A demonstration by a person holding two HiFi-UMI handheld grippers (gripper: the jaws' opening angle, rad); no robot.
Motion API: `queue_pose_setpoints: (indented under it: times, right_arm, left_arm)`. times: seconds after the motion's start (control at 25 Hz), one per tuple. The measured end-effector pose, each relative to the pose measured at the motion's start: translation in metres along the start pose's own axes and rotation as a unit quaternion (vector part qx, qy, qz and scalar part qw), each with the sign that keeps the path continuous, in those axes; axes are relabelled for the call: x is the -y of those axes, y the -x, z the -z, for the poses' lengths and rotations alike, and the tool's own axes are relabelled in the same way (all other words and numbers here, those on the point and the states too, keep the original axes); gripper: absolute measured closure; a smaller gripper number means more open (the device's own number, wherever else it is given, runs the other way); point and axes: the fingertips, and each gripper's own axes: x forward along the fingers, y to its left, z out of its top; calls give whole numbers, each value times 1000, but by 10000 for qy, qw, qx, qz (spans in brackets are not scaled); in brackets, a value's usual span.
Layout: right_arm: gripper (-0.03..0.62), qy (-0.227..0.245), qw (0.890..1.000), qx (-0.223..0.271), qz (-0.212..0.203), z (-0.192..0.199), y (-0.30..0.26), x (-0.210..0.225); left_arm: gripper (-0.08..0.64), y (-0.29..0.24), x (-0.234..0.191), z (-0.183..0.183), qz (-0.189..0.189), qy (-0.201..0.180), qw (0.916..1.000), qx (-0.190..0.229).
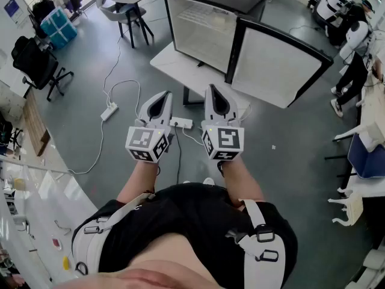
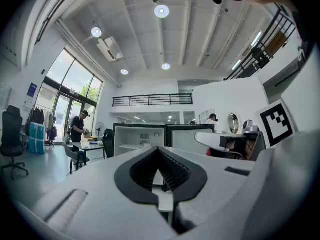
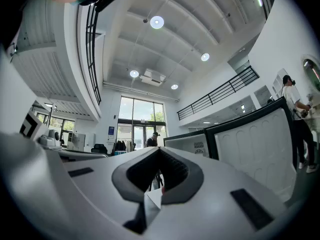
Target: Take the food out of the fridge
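Note:
A small fridge (image 1: 201, 32) stands on the floor ahead with its door (image 1: 274, 68) swung open to the right. Its inside looks white and mostly bare. In the left gripper view the fridge (image 2: 137, 140) shows a shelf with something small on it, too small to make out. My left gripper (image 1: 161, 95) and right gripper (image 1: 215, 89) are held side by side in front of my body, well short of the fridge. The left gripper (image 2: 159, 149) is shut with nothing in it. The right gripper (image 3: 159, 150) is shut and empty too, and the fridge door (image 3: 250, 149) fills its right side.
A power strip (image 1: 180, 123) and white cables lie on the floor between me and the fridge. A black office chair (image 1: 42, 65) stands at the left and a table with a chair (image 1: 129, 8) at the back. A person (image 1: 355, 47) stands at the far right.

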Motion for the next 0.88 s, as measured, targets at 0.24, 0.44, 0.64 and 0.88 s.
queue_pose_setpoints:
  times: [0.24, 0.44, 0.64, 0.88]
  right_arm:
    - [584, -174, 9998, 69, -68, -2, 10, 4]
    - [584, -125, 9999, 39, -108, -2, 10, 14]
    - [584, -122, 9999, 19, -78, -1, 13, 36]
    - [584, -89, 9999, -33, -133, 5, 19, 55]
  left_arm:
    - [566, 1, 9, 3, -25, 52, 10000, -75]
    - [566, -10, 19, 3, -8, 21, 10000, -77]
    - [566, -23, 34, 2, -11, -42, 10000, -53]
    - [566, -32, 53, 11, -58, -5, 10000, -82]
